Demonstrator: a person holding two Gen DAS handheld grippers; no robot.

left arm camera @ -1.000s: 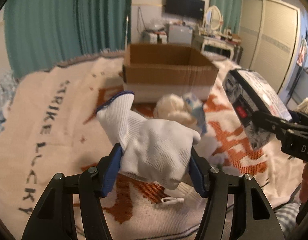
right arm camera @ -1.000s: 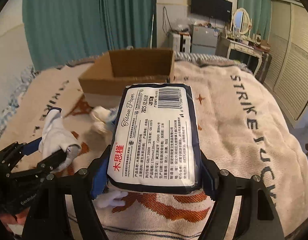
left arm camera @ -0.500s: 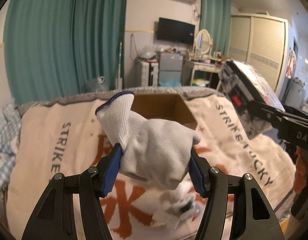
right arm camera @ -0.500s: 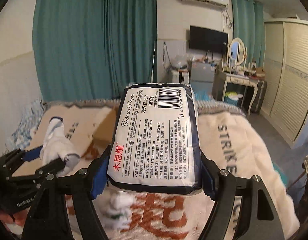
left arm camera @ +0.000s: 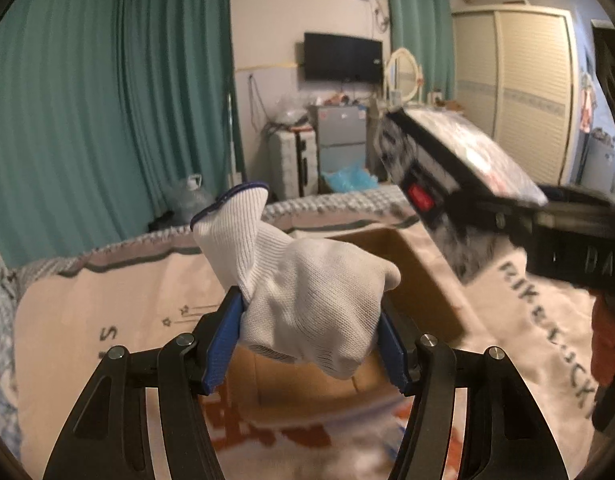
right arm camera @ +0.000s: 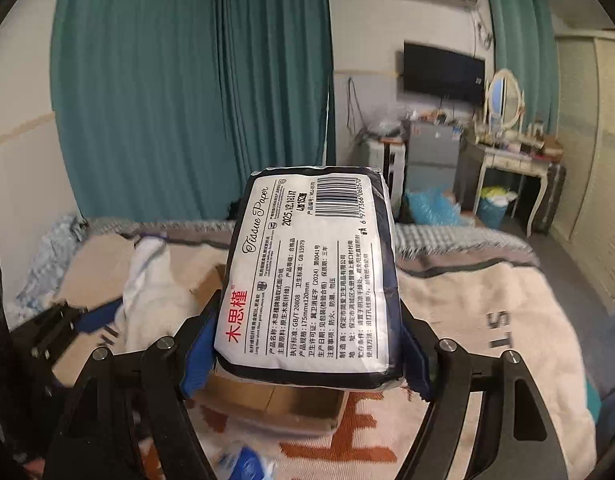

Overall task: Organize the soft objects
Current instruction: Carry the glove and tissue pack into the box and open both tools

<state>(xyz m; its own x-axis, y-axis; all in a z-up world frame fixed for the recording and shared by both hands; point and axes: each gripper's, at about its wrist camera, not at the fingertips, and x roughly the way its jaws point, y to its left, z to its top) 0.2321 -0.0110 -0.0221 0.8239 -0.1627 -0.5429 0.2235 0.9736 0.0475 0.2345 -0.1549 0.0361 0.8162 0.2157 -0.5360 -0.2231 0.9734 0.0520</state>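
White knit glove (left arm camera: 307,292), blue-trimmed cuff upward, bunched and clamped between blue pads of left gripper (left arm camera: 307,344); held in air above cardboard box (left arm camera: 411,280). Tissue pack (right arm camera: 311,272), white label with barcode and red characters facing up, dark wrapper edges, clamped at its near end between blue pads of right gripper (right arm camera: 307,356); held above same box (right arm camera: 275,400), long axis pointing away toward far edge of bed. Box open-topped, brown, resting on blanket (right arm camera: 487,320) near far edge of bed; blanket cream with orange pattern and dark lettering, covering bed. Small blue-and-white item (right arm camera: 243,460) on blanket near near edge, blurred, kind not determinable. Beyond bed: teal curtains (right arm camera: 187,100), wall television (right arm camera: 443,72), dressing table with oval mirror (right arm camera: 503,100).
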